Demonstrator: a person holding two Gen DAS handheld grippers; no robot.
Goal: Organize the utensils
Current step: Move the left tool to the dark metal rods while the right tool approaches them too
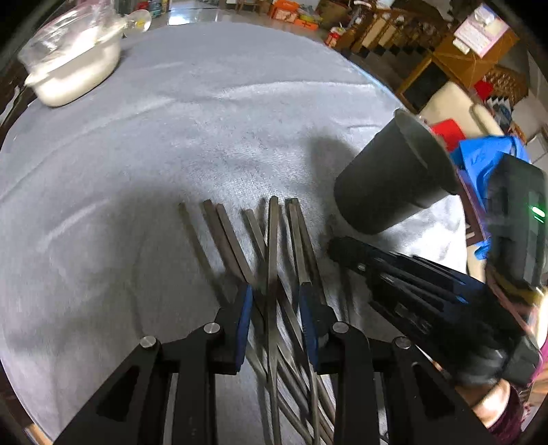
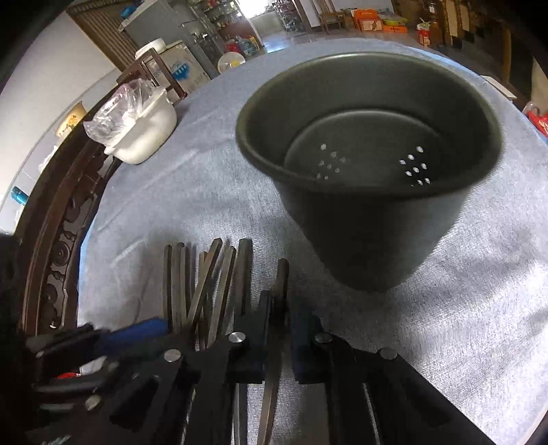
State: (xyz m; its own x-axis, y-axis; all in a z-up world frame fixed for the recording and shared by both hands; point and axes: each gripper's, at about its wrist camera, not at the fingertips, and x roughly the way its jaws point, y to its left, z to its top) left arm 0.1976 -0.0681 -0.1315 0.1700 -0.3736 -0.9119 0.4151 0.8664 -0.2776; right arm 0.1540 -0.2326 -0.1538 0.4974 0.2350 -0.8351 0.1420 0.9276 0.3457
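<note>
The metal chopsticks (image 1: 270, 260) lie in a loose, crossing fan on the grey cloth (image 1: 154, 143), their square ends pointing away from the person. Just beside them on the right stands the dark holder cup (image 2: 370, 191), its inside bare, with small holes low in its wall.

The cloth covers a round table whose carved dark wooden edge (image 2: 51, 246) shows at the left in the right wrist view. Near that edge, well apart from the chopsticks, sits a white bowl (image 1: 75, 68) with clear plastic wrap bunched over it. Past the table lie a shiny floor, wooden furniture (image 1: 455, 58) and orange boxes (image 2: 373, 20).

A broad stretch of cloth between the chopsticks and the bowl is open; on the right side the cup and the right gripper crowd the space close to the table's rim.

The left gripper (image 1: 276, 304) has its blue-padded jaws spread a little, straddling several crossed chopsticks in the middle of the fan; the pads seem not to press on them, though blur makes that hard to judge. The right gripper (image 2: 279, 320) is clenched on a single chopstick (image 2: 281, 274) at the right end of the fan, which runs up between its pads.
</note>
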